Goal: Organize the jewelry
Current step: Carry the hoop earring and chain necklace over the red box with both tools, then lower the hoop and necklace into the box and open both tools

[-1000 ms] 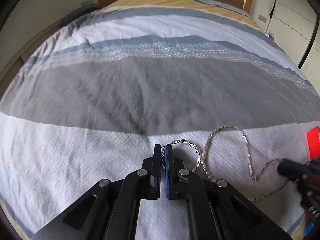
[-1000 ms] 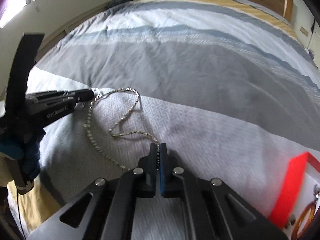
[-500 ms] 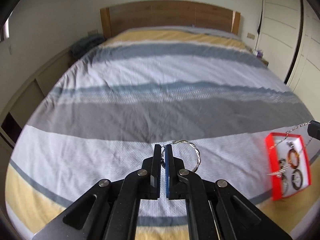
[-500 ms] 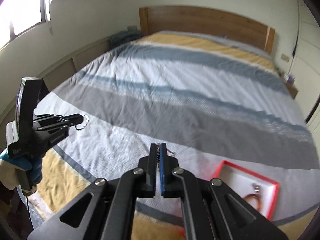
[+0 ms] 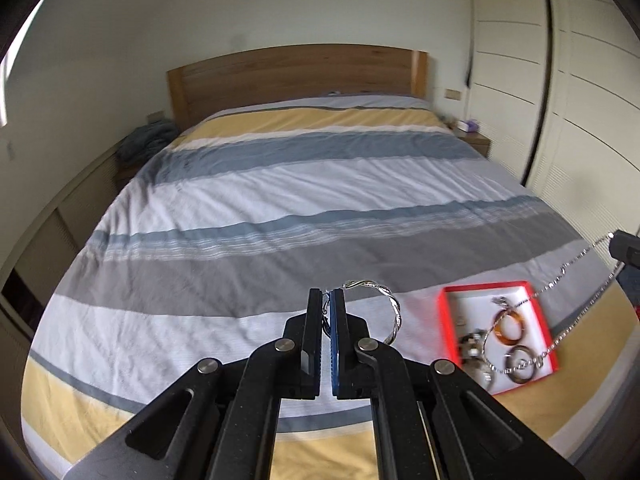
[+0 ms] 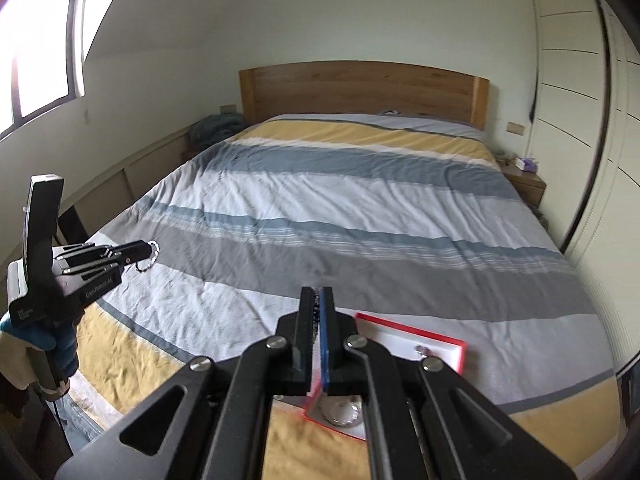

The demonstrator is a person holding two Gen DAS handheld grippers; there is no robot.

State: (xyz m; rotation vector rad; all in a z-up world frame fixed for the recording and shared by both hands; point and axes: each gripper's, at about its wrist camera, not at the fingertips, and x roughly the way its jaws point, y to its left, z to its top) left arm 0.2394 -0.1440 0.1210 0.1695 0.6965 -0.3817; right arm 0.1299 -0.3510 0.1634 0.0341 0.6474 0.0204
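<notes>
Red box [image 5: 444, 316] lies on the bed [image 5: 280, 184], near right, holding bangles [image 5: 510, 330] and rings. Left hand-held gripper [image 5: 326, 300] and right hand-held gripper [image 6: 317, 296] each pinch an end of a silver necklace [image 5: 394, 312] hanging over the box.

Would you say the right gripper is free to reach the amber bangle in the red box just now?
Probably not: the right gripper is shut on the silver chain, though the amber bangle lies uncovered in the red box.

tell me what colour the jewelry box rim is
Bright red, with a white inside. The jewelry box shows best in the left wrist view.
</notes>
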